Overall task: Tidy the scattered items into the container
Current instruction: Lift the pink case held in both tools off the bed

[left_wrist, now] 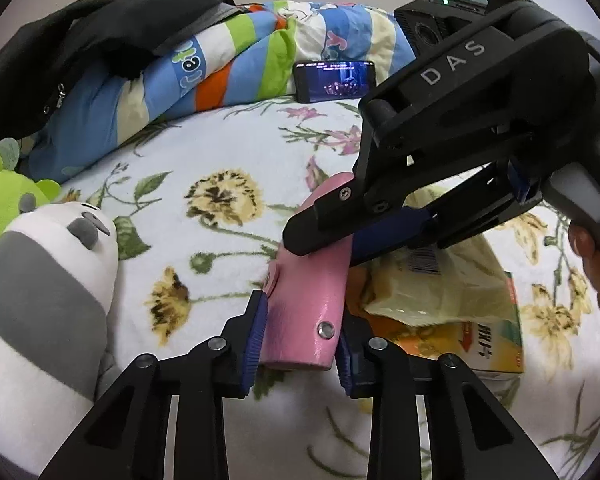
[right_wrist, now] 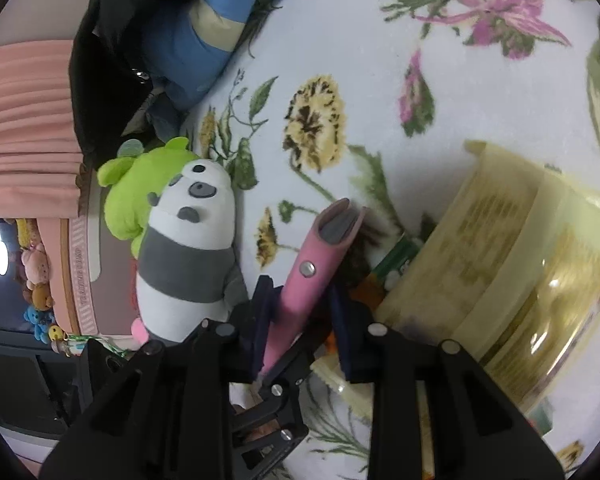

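A pink case (left_wrist: 306,300) with a metal snap lies between both grippers above the floral bedspread. My left gripper (left_wrist: 300,354) has its blue pads against the near end of the case. My right gripper (left_wrist: 324,236) comes in from the right and its fingers clamp the far end. In the right wrist view the pink case (right_wrist: 312,276) runs forward between my right gripper's pads (right_wrist: 300,320), with the left gripper's fingers below it. A pale yellow translucent container (right_wrist: 500,264) sits to the right; in the left wrist view it (left_wrist: 440,292) lies over an orange box (left_wrist: 480,344).
A panda plush (left_wrist: 40,300) and a green plush (left_wrist: 0,196) lie at the left. A striped quilt (left_wrist: 204,60), black jacket (left_wrist: 80,40) and a lit phone (left_wrist: 332,80) sit at the back. A person's hand (left_wrist: 596,264) holds the right gripper.
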Demonstrator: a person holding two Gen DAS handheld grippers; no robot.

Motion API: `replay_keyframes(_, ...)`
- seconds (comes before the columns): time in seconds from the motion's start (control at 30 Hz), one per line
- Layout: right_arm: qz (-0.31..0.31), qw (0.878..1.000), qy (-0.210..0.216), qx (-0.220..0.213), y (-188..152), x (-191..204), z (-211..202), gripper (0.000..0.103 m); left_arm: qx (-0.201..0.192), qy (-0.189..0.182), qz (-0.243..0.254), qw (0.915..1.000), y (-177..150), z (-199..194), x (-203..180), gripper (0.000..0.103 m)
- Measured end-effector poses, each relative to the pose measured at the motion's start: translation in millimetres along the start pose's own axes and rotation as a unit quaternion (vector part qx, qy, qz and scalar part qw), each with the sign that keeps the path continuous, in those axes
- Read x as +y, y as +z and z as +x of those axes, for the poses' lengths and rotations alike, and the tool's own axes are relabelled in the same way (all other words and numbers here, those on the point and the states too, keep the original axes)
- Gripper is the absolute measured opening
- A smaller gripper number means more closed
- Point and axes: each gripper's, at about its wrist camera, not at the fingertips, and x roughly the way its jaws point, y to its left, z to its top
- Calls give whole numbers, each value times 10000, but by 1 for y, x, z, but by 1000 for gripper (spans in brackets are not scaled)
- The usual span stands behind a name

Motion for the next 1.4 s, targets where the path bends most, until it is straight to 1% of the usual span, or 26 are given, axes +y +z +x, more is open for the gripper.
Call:
replay_keyframes(0.03, 2, 10000, 39, 26, -3, 1, 0, 27, -28, 17, 16, 10000, 1, -6, -2, 29)
replay_keyframes(0.1, -30, 9999, 80, 54, -11, 6, -2, 24, -119, 68, 40, 9999, 5, -19, -5, 28)
replay_keyframes(0.17, -93, 9999, 97, 8, -17, 11, -7, 19, -204, 119, 41, 9997, 9, -29, -6, 28)
replay_keyframes(0.23, -91, 9998, 199, -42, -23, 16, -14, 15, -219, 80, -4, 9997, 12, -38, -8, 28)
replay_keyframes(0.27, -108, 9997, 207, -58, -25, 19, -17, 15, -228, 96, 7, 9997, 12, -41, -9, 28)
replay_keyframes(0.33, -122, 9997, 187, -55, -29, 21, -21, 15, -147, 182, 86, 9997, 11, -45, -14, 28)
replay_keyframes(0.43, 68, 9998, 202, -14, -30, 15, -20, 15, 18, 281, 142, 9995, 5, -41, -14, 28)
replay_keyframes(0.5, 149, 9997, 205, -30, -31, 12, -20, 15, 163, 282, 110, 9994, -1, -38, -12, 28)
replay_keyframes(0.53, 177, 9996, 196, -35, -32, 12, -21, 19, 221, 268, 100, 9993, -4, -36, -11, 28)
replay_keyframes(0.6, 240, 9996, 134, -8, -33, 10, -20, 19, 300, 278, 183, 9990, -9, -33, -12, 28)
replay_keyframes(0.63, 276, 9996, 46, 9, -32, 8, -19, 21, 330, 292, 243, 9987, -11, -31, -14, 28)
replay_keyframes(0.67, 318, 9995, -54, 16, -31, 5, -18, 28, 352, 308, 292, 9985, -12, -30, -15, 28)
replay_keyframes(0.77, 494, 9985, -222, 13, -29, -1, -17, 37, 419, 396, 461, 9973, -11, -24, -18, 29)
replay_keyframes(0.8, 559, 9981, -269, 33, -29, -2, -17, 38, 476, 452, 520, 9965, -11, -21, -19, 34)
replay_keyframes(0.83, 600, 9977, -299, 32, -29, -2, -17, 46, 518, 482, 567, 9959, -11, -20, -20, 45)
replay_keyframes(0.87, 586, 9977, -340, 25, -30, -1, -18, 58, 544, 458, 618, 9956, -11, -20, -20, 52)
replay_keyframes(0.9, 545, 9977, -410, 16, -30, 0, -18, 62, 564, 410, 686, 9952, -13, -20, -22, 67)
replay_keyframes(0.93, 516, 9975, -488, 3, -30, 0, -17, 68, 561, 387, 748, 9949, -15, -21, -24, 78)
replay_keyframes(0.97, 507, 9972, -542, -16, -29, 0, -16, 68, 541, 396, 811, 9944, -16, -22, -25, 81)
replay_keyframes(1.03, 575, 9970, -515, -62, -26, -3, -12, 68, 528, 508, 932, 9930, -19, -21, -25, 81)
replay_keyframes(1.1, 710, 9968, -300, -210, -23, -7, -9, 69, 593, 622, 885, 9924, -18, -14, -20, 81)
replay_keyframes(1.2, 833, 9959, 8, -349, -16, -9, -5, 69, 591, 512, 729, 9943, -16, -4, -10, 81)
replay_keyframes(1.27, 862, 9956, 73, -368, -11, -9, -1, 71, 527, 403, 681, 9955, -13, 2, -6, 81)
replay_keyframes(1.33, 831, 9958, 89, -370, -7, -6, 2, 70, 555, 346, 619, 9959, -9, 10, -3, 81)
replay_keyframes(1.4, 818, 9959, 107, -372, -5, -4, 4, 69, 428, 333, 575, 9969, -6, 10, 0, 81)
